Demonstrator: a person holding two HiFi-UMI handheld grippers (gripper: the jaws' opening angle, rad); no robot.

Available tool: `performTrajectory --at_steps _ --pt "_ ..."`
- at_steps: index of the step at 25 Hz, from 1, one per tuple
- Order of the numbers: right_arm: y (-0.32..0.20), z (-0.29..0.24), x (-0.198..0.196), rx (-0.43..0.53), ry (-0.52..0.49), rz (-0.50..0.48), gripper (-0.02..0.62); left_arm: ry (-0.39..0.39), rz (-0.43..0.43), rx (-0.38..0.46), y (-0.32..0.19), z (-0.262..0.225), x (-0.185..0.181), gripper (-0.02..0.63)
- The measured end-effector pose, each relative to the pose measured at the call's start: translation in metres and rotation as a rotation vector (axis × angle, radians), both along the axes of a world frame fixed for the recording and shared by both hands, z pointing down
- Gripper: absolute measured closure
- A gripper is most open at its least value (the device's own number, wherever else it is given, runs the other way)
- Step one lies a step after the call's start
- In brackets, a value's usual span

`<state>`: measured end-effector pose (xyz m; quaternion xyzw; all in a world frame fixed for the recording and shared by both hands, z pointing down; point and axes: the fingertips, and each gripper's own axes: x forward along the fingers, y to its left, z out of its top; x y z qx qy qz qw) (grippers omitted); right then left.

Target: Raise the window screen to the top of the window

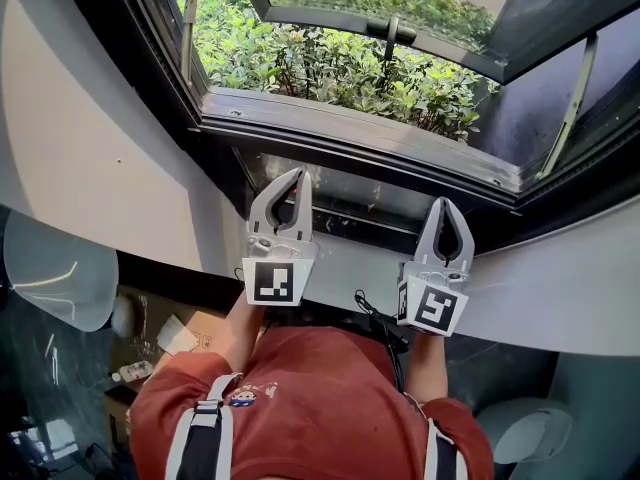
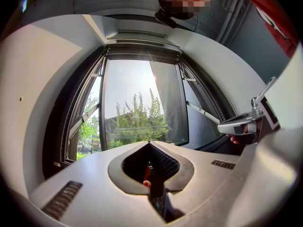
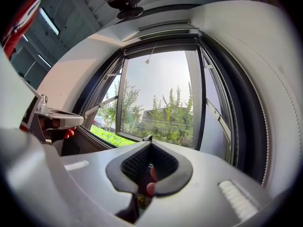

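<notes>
The window [image 1: 360,138] has a dark frame, and its glass sash [image 1: 390,18] is swung outward over green shrubs. I cannot make out any screen mesh in the opening. In the right gripper view a thin pull cord [image 3: 150,56] hangs from the top of the window. My left gripper [image 1: 297,173] is shut, its tips against the lower frame, and nothing shows between the jaws [image 2: 149,143]. My right gripper [image 1: 443,205] is shut too, a little lower and to the right, with no object visible between its tips [image 3: 150,143].
A white sill [image 1: 560,288] runs under the window, with white reveals on both sides [image 1: 90,148]. Below on the floor are a white rounded seat [image 1: 55,273], a cardboard box [image 1: 185,328] and another white rounded object [image 1: 525,433].
</notes>
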<state>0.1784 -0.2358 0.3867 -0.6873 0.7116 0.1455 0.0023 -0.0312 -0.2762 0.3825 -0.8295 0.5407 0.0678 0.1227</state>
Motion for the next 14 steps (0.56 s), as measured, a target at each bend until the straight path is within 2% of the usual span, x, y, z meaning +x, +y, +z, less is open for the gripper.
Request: performTrajectory --at_steps 4,8,14 --pt "0.0015 -0.0009 0.0011 0.003 0.003 0.002 0.584 0.017 -0.004 0.002 0.002 -0.001 0.0 0.6" --pt "0.0019 -0.0022 0.0018 0.008 0.006 0.005 0.586 -0.014 0.004 0.013 0.0033 -0.0009 0.002 0.6" --pt "0.0009 -0.0052 0.0016 0.03 -0.015 0.0 0.585 0.01 0.007 0.01 0.0038 -0.0031 0.0032 0.6"
